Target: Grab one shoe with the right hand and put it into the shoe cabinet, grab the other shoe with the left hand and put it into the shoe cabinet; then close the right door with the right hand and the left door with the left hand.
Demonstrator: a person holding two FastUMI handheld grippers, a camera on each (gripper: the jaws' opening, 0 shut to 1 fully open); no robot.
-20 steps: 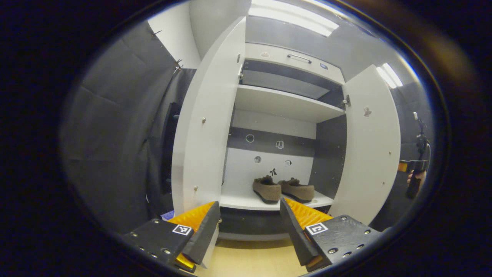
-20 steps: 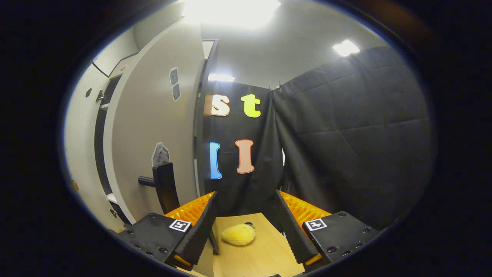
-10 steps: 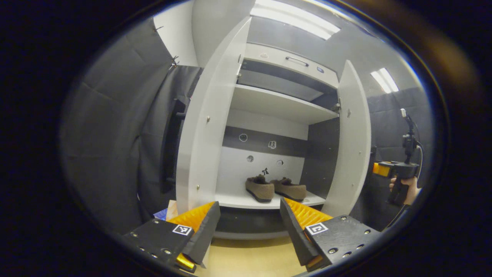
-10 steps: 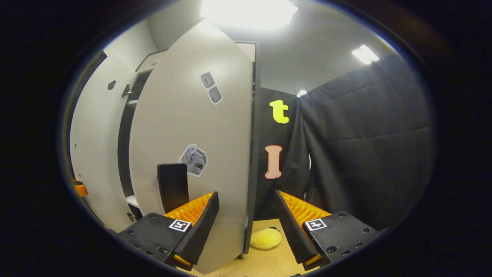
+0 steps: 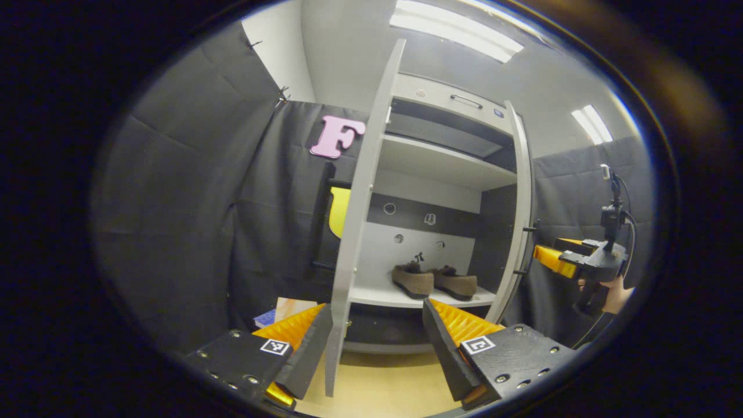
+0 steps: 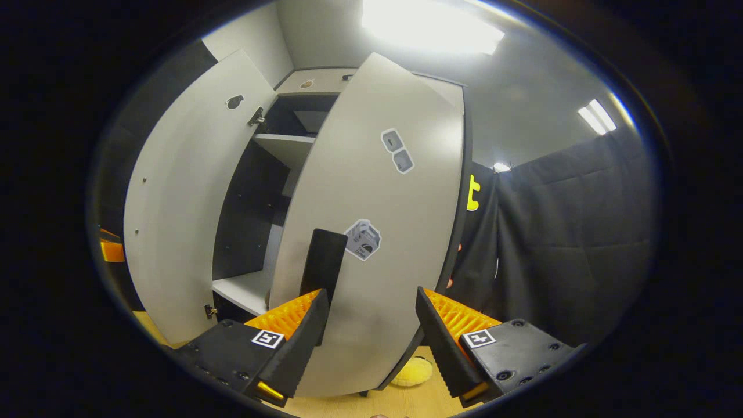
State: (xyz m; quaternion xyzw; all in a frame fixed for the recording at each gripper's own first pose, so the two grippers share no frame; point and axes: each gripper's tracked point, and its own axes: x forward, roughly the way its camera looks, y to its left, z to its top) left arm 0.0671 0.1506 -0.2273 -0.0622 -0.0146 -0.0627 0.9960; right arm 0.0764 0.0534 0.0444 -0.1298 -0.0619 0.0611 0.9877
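Two brown shoes (image 5: pixel 413 280) (image 5: pixel 458 283) stand side by side on the lower shelf of the white shoe cabinet (image 5: pixel 441 165). The left door (image 5: pixel 363 203) is edge-on in the left gripper view, its lower edge between the fingers of my open left gripper (image 5: pixel 374 342). The right door (image 5: pixel 520 232) is partly swung in. My right gripper (image 5: pixel 551 255), held by a hand (image 5: pixel 615 293), is just outside it. In the right gripper view my open right gripper (image 6: pixel 368 342) faces the right door's outer face (image 6: pixel 377 191), close to its black handle (image 6: pixel 325 261).
A yellow plush thing (image 6: pixel 412 371) lies on the wooden floor behind the right door. Something flat and coloured (image 5: pixel 284 307) lies on the floor left of the cabinet. Black cloth walls stand on both sides. An upper shelf (image 5: pixel 435 159) sits above the shoes.
The right door has swung inward with my right gripper following behind it. My left gripper has shifted left, so the left door now shows edge-on between its fingers.
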